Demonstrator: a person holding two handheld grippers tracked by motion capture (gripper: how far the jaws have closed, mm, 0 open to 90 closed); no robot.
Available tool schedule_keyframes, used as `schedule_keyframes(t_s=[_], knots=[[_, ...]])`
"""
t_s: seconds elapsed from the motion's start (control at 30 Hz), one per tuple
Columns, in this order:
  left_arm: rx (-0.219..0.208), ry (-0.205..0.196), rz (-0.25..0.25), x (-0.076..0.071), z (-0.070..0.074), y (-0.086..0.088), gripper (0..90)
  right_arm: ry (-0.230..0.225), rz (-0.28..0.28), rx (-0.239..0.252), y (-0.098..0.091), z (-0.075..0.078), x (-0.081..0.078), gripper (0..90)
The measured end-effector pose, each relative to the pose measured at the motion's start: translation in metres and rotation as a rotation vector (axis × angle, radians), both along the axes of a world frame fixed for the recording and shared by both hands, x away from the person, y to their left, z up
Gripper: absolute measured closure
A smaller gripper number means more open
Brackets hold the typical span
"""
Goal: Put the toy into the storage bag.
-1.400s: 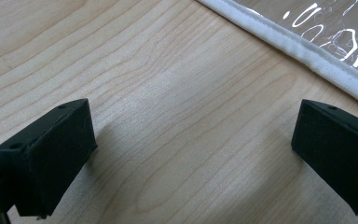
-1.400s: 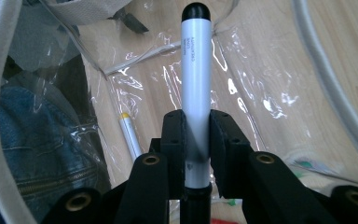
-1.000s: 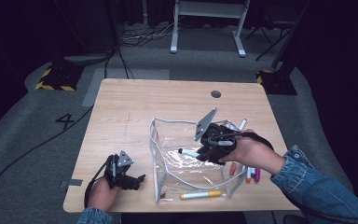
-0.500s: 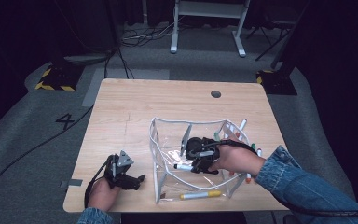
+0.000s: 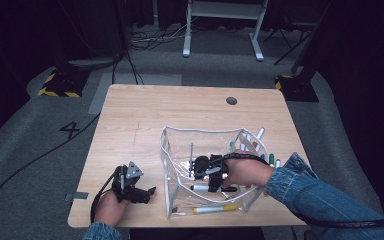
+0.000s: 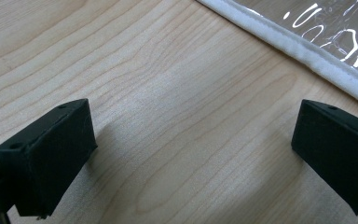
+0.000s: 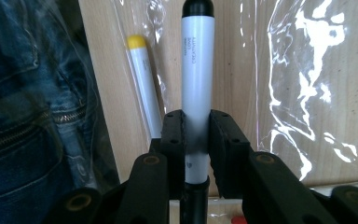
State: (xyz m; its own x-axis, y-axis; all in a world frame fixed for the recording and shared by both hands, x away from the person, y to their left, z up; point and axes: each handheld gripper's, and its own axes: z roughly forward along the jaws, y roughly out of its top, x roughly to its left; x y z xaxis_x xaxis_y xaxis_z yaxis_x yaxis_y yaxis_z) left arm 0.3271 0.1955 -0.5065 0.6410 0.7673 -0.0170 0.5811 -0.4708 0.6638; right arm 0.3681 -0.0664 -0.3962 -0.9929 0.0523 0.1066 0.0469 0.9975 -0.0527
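Already inside the clear pouch (image 5: pixel 180 150), the right gripper (image 7: pixel 196 135) has its jaws clamped on a white marker with a black cap (image 7: pixel 197 70).

Beyond and beside those jaws a yellow-capped marker (image 7: pixel 142 84) lies on the pouch's floor, so at least one seems packed already and the held one looks about to be set down. More markers (image 5: pixel 260 145) lie outside the pouch's far wall, near the right hand (image 5: pixel 247 172), apparently left to pack. The left gripper (image 6: pixel 193 154) rests on the table (image 5: pixel 140 120), jaws spread wide with only bare wood between them, the pouch's white edge (image 6: pixel 279 39) just ahead.
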Motion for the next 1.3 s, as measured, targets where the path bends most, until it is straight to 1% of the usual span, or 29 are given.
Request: schedule_keyframes(t_s=[0.03,0.07,0.13,0.17,0.27,0.3,0.37,0.5,0.57,0.6,0.67,0.7,0.73,0.77,0.8,0.83,0.87,0.9,0.93,0.97,1.0,1.03,1.07,1.1,1.13,1.17,1.2,1.23,1.3], knots=[[0.0,0.0,0.0,0.0,0.0,0.0,0.0,0.003,0.005,-0.012,0.001,-0.002,0.0,76.6],[0.0,0.0,0.0,0.0,0.0,0.0,0.0,0.006,-0.002,-0.034,0.002,-0.004,-0.001,76.7],[0.0,0.0,-0.001,0.0,0.0,0.0,0.0,0.01,0.002,-0.037,0.002,-0.005,-0.001,76.6],[0.0,0.0,0.0,0.0,0.0,0.0,0.0,0.019,0.009,-0.051,0.003,-0.007,-0.001,76.6],[0.0,0.0,0.0,0.0,0.0,0.0,0.0,0.023,0.01,-0.063,0.002,-0.009,-0.001,76.5],[-0.001,0.0,0.0,0.0,0.0,0.0,0.0,0.024,0.022,-0.072,0.002,-0.01,-0.001,76.5],[0.0,0.0,-0.001,0.0,0.0,0.0,0.0,0.026,0.029,-0.079,0.002,-0.011,-0.001,76.5],[0.0,-0.001,-0.001,0.0,0.0,0.0,0.0,0.021,0.029,-0.08,0.001,-0.01,-0.002,75.7],[0.0,0.0,0.0,0.0,0.0,0.0,0.0,0.024,0.003,-0.053,0.0,-0.008,-0.003,68.0],[0.002,-0.003,0.0,0.0,0.0,0.0,0.0,0.023,-0.006,-0.036,0.0,-0.006,-0.003,67.2],[0.001,0.0,0.0,0.0,0.0,0.0,0.0,0.021,-0.005,-0.028,-0.001,-0.004,-0.002,67.2],[0.0,0.0,0.0,0.0,0.0,0.0,0.0,0.001,-0.002,0.005,-0.002,0.005,-0.003,65.2],[0.0,0.0,0.0,0.0,0.0,0.0,0.0,-0.003,-0.007,0.022,-0.003,0.008,-0.003,65.0],[0.0,0.0,0.0,0.0,0.0,0.0,0.0,-0.003,-0.007,0.022,-0.003,0.008,-0.003,65.0],[0.0,0.0,0.001,0.0,0.0,0.0,0.0,-0.005,-0.013,0.043,-0.004,0.014,-0.004,64.2],[0.0,0.0,0.0,0.0,0.0,0.0,0.0,-0.031,-0.025,0.099,-0.006,0.027,-0.005,61.5],[0.0,0.0,0.0,0.0,0.0,0.0,0.0,-0.043,-0.032,0.131,-0.008,0.034,-0.005,60.7],[0.0,0.0,0.0,0.0,0.0,0.0,0.0,-0.043,-0.032,0.131,-0.008,0.034,-0.005,60.7],[0.001,0.0,0.0,0.0,0.0,0.0,0.0,-0.063,-0.053,0.205,-0.014,0.05,-0.005,59.2],[0.0,0.0,0.0,0.0,0.0,0.0,0.0,-0.063,-0.053,0.205,-0.014,0.05,-0.005,59.2],[0.0,0.0,0.0,0.0,0.0,0.0,0.0,-0.085,-0.08,0.272,-0.023,0.066,-0.005,58.9],[0.0,0.0,0.0,0.0,0.0,0.0,0.0,-0.085,-0.08,0.272,-0.023,0.066,-0.005,58.9],[0.001,-0.001,0.0,0.0,0.0,0.0,0.0,-0.116,-0.113,0.343,-0.036,0.082,-0.002,57.9],[0.0,0.0,0.0,0.0,0.0,0.0,0.0,-0.127,-0.121,0.365,-0.041,0.087,-0.001,57.2],[0.0,0.0,0.0,0.0,0.0,0.0,0.0,-0.127,-0.121,0.365,-0.041,0.087,-0.001,57.2],[0.001,0.0,0.0,0.0,0.0,0.0,0.0,-0.149,-0.154,0.418,-0.054,0.098,0.002,55.5],[0.001,0.0,0.0,0.0,0.0,0.0,0.0,-0.149,-0.154,0.418,-0.054,0.098,0.002,55.5],[0.0,0.0,0.0,0.0,0.0,0.0,0.0,-0.165,-0.193,0.455,-0.068,0.106,0.008,54.8],[0.0,0.0,0.0,0.0,0.0,0.0,0.0,-0.188,-0.23,0.485,-0.084,0.112,0.013,54.5]])
